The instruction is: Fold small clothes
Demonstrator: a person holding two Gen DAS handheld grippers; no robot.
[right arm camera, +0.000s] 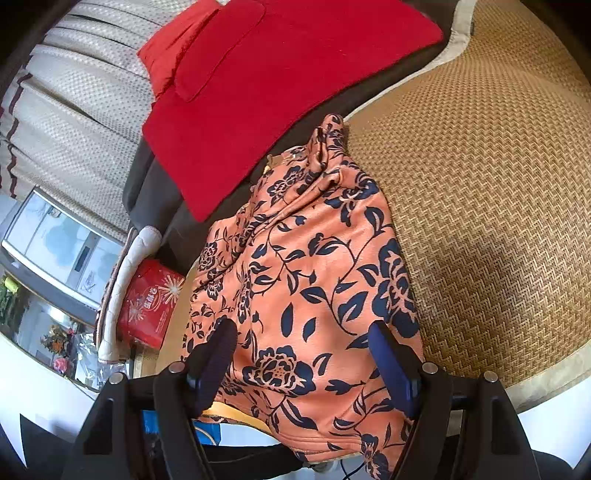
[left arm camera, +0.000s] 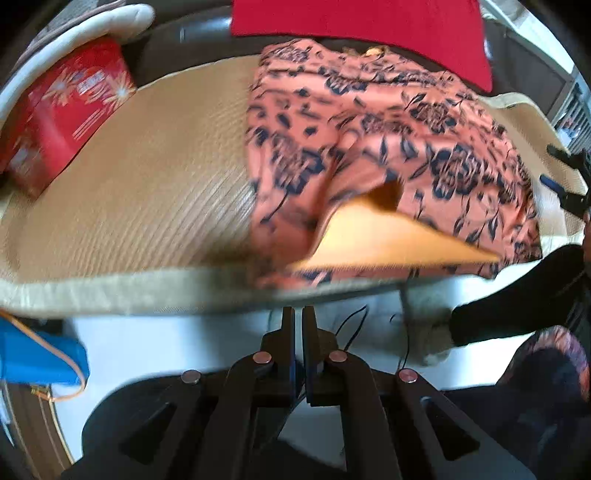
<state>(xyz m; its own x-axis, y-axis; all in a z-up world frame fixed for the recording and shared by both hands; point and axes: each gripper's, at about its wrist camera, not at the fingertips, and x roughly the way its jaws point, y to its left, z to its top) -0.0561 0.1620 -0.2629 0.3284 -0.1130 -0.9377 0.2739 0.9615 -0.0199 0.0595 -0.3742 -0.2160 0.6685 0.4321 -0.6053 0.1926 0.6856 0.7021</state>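
Observation:
An orange garment with a dark-blue flower print [left arm camera: 369,147] [right arm camera: 306,277] lies rumpled on a woven straw mat [left arm camera: 147,166] [right arm camera: 480,184], its near hem hanging over the mat's front edge. A flat yellow piece [left arm camera: 388,240] shows at that hem. My left gripper [left arm camera: 298,317] is shut with nothing between its fingers, just off the mat's front edge and short of the hem. My right gripper [right arm camera: 301,339] stands open above the garment's near part, one finger on each side of a large flower. In the left wrist view the right gripper [left arm camera: 569,181] shows at the far right edge.
A red cloth [left arm camera: 362,33] [right arm camera: 277,92] lies flat behind the garment. A red printed tin [left arm camera: 66,110] [right arm camera: 151,306] stands at the mat's left end. A black sleeve [left arm camera: 517,295], thin cables [left arm camera: 354,325] and a blue item [left arm camera: 37,354] are below the mat edge.

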